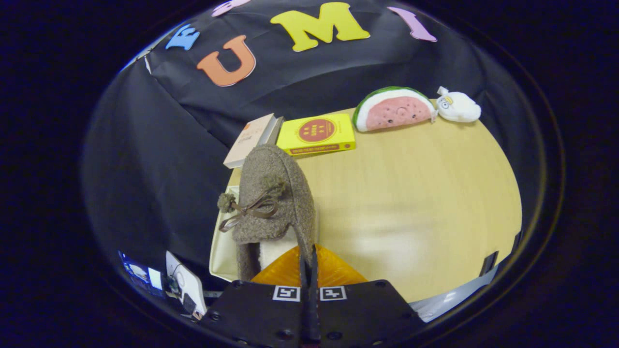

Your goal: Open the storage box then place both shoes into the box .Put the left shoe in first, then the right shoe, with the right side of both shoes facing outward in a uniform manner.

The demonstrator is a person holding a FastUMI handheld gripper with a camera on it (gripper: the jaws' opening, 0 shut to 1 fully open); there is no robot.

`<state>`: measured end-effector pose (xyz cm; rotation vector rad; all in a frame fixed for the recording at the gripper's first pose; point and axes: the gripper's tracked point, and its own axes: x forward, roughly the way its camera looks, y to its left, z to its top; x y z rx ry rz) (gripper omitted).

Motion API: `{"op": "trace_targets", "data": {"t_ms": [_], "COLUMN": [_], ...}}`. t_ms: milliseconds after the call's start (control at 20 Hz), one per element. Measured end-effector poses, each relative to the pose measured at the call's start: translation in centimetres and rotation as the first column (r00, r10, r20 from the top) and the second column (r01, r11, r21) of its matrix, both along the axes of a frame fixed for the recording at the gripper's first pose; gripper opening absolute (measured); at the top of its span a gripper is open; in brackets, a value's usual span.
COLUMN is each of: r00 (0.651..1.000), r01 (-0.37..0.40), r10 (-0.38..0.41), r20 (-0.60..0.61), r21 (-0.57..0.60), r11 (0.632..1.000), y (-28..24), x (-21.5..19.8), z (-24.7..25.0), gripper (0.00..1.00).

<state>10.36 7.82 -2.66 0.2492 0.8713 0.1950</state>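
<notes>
Your hand-held gripper [308, 263] has its fingers pressed together, pinching the heel edge of the brown fleece shoe [273, 198], which hangs toe-forward over the cream storage box [222, 251] at the near left edge of the tabletop [411, 193]. This looks like the placing step. Next, lower the shoe into the box, keeping its right side outward, before letting go.

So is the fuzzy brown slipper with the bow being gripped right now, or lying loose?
Gripped. The gripper has its fingers closed together on the slipper's side wall, holding it lifted above the cream box.
</notes>
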Motion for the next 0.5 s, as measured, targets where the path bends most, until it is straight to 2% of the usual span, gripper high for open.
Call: {"op": "trace_targets", "data": {"t_ms": [200,350,500], "r00": [0.999,1.000,0.999], "r01": [-0.034,-0.027,-0.007], "r10": [0.034,0.027,0.007], "r20": [-0.035,0.003,-0.035], "r21": [0.021,0.020,-0.003], "r11": [0.999,0.999,1.000], "y": [6.6,8.3,9.2], "x": [0.9,2.2,2.5], "z": [-2.6,-3.2,-5.3], "gripper": [0.00,0.00,0.00]}}
